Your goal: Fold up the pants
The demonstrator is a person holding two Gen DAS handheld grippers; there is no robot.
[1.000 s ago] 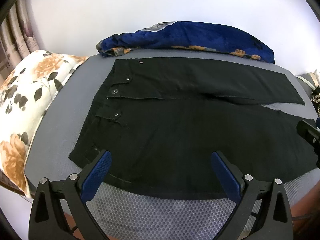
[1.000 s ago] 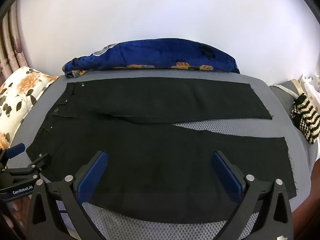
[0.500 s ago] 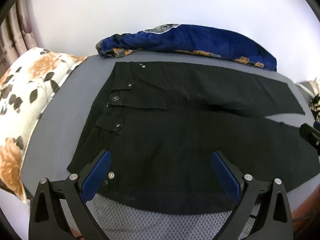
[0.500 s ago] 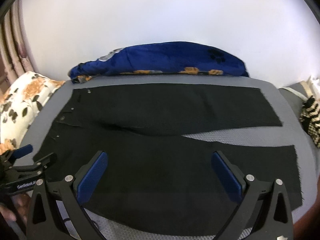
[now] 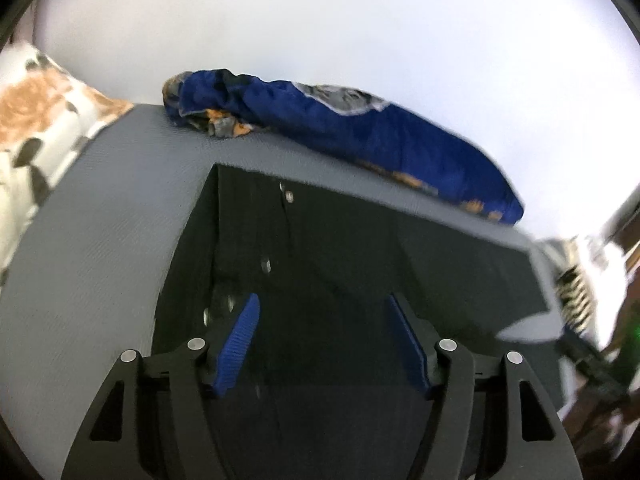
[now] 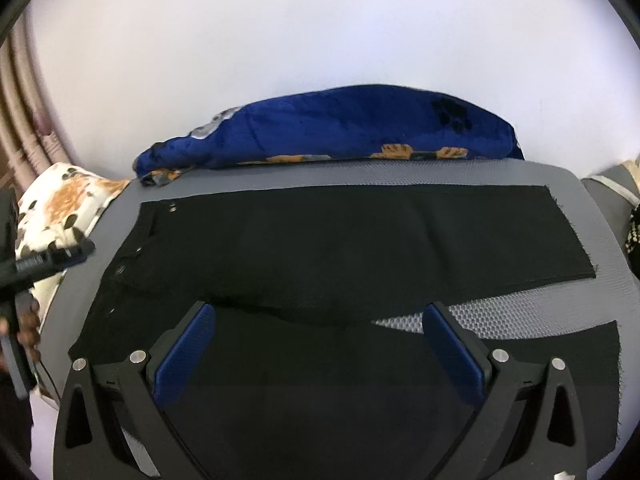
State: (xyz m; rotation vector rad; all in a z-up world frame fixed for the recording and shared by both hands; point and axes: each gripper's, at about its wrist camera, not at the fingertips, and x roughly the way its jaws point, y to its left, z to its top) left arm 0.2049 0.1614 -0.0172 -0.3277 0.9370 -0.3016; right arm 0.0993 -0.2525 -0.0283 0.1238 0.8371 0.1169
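Note:
Black pants (image 6: pixel 340 248) lie spread flat on a grey mesh bed surface (image 6: pixel 520 316), waistband with metal snaps to the left, two legs running right with a gap between them. My right gripper (image 6: pixel 318 344) is open and empty, low over the near leg. My left gripper (image 5: pixel 322 340) is partly open over the waist end of the pants (image 5: pixel 320 264), near the snaps; that view is blurred by motion. The left gripper also shows at the left edge of the right wrist view (image 6: pixel 52 260).
A rolled blue blanket (image 6: pixel 340 132) lies along the far edge against the white wall. A floral pillow (image 6: pixel 60 208) sits at the left. A striped knit item (image 6: pixel 634 236) lies at the right. Curtains hang at the far left.
My left gripper has swung forward and left over the waistband and its jaws have narrowed. My right gripper has moved forward over the near leg, still open.

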